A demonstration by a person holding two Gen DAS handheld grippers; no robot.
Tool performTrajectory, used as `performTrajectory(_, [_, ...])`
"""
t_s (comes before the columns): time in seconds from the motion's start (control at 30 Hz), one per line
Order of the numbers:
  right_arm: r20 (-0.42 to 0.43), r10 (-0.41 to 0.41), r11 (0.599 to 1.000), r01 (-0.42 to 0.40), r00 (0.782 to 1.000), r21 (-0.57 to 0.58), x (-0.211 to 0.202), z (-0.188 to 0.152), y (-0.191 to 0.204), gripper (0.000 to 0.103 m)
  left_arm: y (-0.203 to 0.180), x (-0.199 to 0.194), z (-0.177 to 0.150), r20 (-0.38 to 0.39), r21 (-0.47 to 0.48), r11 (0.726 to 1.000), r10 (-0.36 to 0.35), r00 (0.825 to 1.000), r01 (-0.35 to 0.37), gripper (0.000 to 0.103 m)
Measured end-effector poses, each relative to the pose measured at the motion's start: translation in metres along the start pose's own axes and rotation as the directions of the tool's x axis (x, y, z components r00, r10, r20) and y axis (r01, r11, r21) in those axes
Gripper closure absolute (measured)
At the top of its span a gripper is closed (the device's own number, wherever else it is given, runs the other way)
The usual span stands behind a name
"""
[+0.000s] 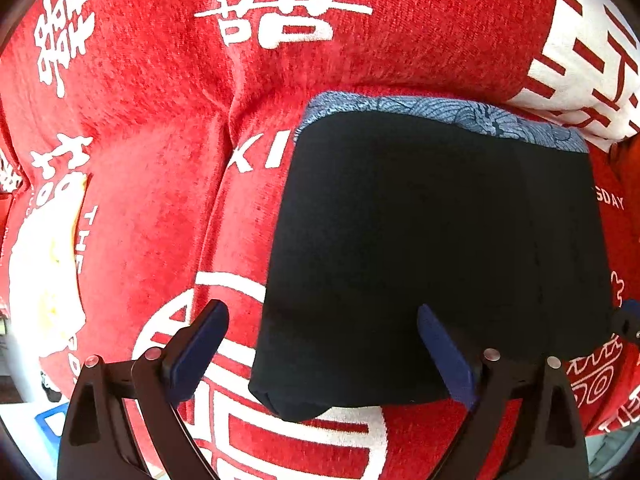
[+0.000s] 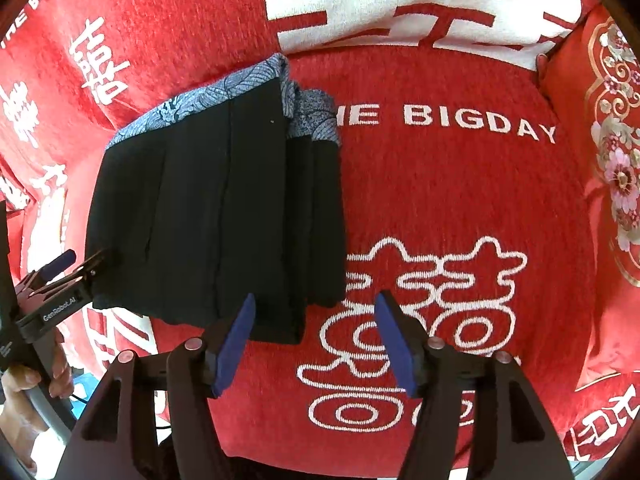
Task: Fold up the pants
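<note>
L gripper (image 1: pixel 322 344) released, jaws wide apart, straddling near L corner of folded black pants (image 1: pixel 432 248), pads not touching cloth. R gripper (image 2: pixel 316 334) also released, jaws apart over near R corner. Pants lie folded flat on red printed blanket (image 1: pixel 160 128); blue patterned waistband (image 2: pixel 224 92) at far edge.
</note>
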State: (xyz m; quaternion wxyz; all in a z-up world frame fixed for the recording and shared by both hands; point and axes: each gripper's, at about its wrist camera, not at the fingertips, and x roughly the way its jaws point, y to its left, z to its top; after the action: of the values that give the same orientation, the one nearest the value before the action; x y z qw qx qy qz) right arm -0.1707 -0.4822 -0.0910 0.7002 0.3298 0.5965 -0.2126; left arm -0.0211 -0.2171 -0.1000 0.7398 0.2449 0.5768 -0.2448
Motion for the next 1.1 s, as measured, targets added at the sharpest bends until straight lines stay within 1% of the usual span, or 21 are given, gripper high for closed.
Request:
performTrajectory(0.23, [-0.018,0.041,0.999,-0.04,0.999,0.018,0.005,0.003,-0.007,0.037,0.003,-0.002,0.007,-0.007,-0.005,1.0,0.019,1.0,-0.019,0.007])
performTrajectory(0.33, [-0.021,0.044,0.999,-0.044,0.999,0.012,0.007,0.003,-0.008,0.034,0.003,-0.001,0.009,-0.013,-0.004,1.0,0.022,1.0,-0.022,0.007])
performTrajectory(0.53, [-0.019,0.056,0.998,-0.055,0.998,0.017,0.008,0.001,-0.013,0.034,-0.002,-0.003,0.013,-0.026,0.009,1.0,0.006,1.0,-0.006,0.007])
performTrajectory(0.63, [-0.005,0.05,0.998,-0.05,0.999,0.026,0.007,0.001,-0.016,0.034,-0.002,-0.006,0.021,-0.011,0.016,1.0,-0.001,1.0,0.001,0.007])
performTrajectory(0.7, [0.006,0.041,0.999,-0.041,0.999,0.029,0.005,0.003,-0.02,0.034,0.002,-0.007,0.03,0.008,0.013,1.0,0.009,1.0,-0.009,0.007])
performTrajectory(0.87, [0.02,0.039,0.997,-0.04,0.999,0.067,0.004,0.005,-0.027,0.034,0.016,-0.005,0.051,0.03,-0.04,0.999,0.017,0.999,-0.016,0.007])
performTrajectory(0.97, [0.04,0.042,0.997,-0.045,0.998,0.069,0.0,0.007,-0.025,0.034,0.025,0.0,0.059,0.023,-0.074,0.997,0.027,0.999,-0.025,0.007])
performTrajectory(1.07, [0.074,0.024,0.998,-0.029,0.997,0.062,-0.002,0.019,-0.019,0.034,0.028,0.007,0.06,0.006,-0.096,0.995,0.036,0.999,-0.035,0.007])
performTrajectory(1.1, [0.099,0.027,0.997,-0.033,0.995,0.063,-0.004,0.027,-0.015,0.034,0.029,0.009,0.06,0.003,-0.1,0.994,0.033,0.999,-0.033,0.007])
